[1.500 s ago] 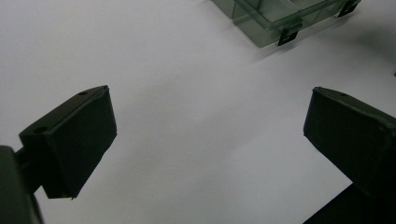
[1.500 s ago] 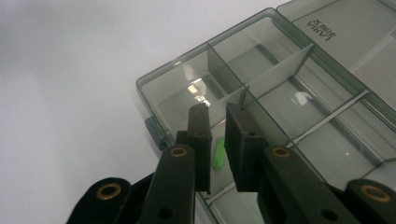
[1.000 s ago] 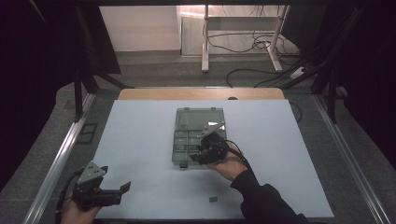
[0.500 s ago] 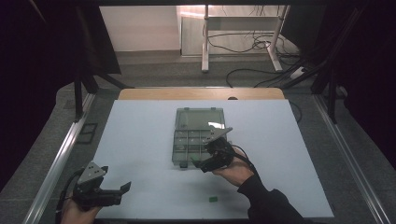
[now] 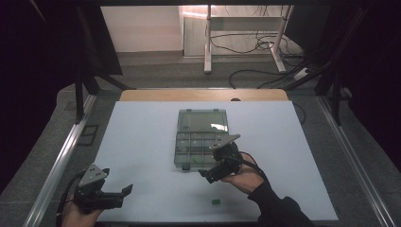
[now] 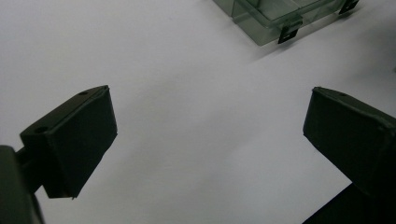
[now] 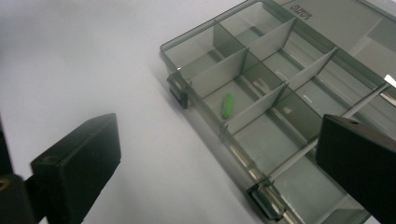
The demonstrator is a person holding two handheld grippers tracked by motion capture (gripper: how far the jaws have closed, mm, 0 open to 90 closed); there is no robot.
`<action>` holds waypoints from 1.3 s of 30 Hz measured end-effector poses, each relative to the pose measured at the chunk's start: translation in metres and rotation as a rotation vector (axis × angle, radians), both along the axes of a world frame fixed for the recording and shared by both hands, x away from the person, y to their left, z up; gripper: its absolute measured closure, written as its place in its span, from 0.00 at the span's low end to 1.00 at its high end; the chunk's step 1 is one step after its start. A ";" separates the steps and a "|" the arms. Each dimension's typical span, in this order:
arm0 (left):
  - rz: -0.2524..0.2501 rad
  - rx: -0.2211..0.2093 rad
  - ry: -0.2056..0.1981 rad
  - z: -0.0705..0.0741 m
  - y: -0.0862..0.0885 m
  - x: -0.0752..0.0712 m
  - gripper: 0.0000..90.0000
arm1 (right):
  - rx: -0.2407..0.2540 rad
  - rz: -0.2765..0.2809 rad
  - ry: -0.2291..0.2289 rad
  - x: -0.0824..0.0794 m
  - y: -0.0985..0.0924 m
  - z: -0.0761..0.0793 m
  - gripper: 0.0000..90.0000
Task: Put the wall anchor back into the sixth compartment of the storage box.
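- Between the right gripper's [image 5: 213, 171] jaws nothing is being held; they are standing wide apart, hovering just beside the near edge of the open box [image 5: 201, 138].
- 1 green piece [image 7: 228, 104] is lying inside a near compartment.
- Another small green piece [image 5: 215, 202] is sitting on the white table [image 5: 142, 137], toward the person from this gripper, which looks nearer to it.
- The left gripper [image 5: 124, 193], jaws also apart and empty, is waiting at the near-left corner.
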State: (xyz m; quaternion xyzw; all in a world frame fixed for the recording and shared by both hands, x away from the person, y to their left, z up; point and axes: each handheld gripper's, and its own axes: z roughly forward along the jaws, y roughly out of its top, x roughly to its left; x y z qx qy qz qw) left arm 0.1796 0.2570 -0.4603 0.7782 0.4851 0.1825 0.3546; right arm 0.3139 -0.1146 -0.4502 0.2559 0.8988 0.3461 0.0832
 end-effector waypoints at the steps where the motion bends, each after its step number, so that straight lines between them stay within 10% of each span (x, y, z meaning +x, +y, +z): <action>1: 0.000 0.000 0.000 0.000 0.000 0.000 0.04 | 0.000 0.004 0.003 -0.001 -0.001 0.001 0.00; 27: -0.001 0.005 -0.001 0.000 -0.001 0.000 0.04 | -0.032 0.000 0.059 -0.025 -0.028 -0.002 0.00; 39: -0.005 0.012 0.000 0.000 -0.002 0.001 0.04 | -0.129 -0.009 0.050 -0.040 -0.039 -0.006 0.06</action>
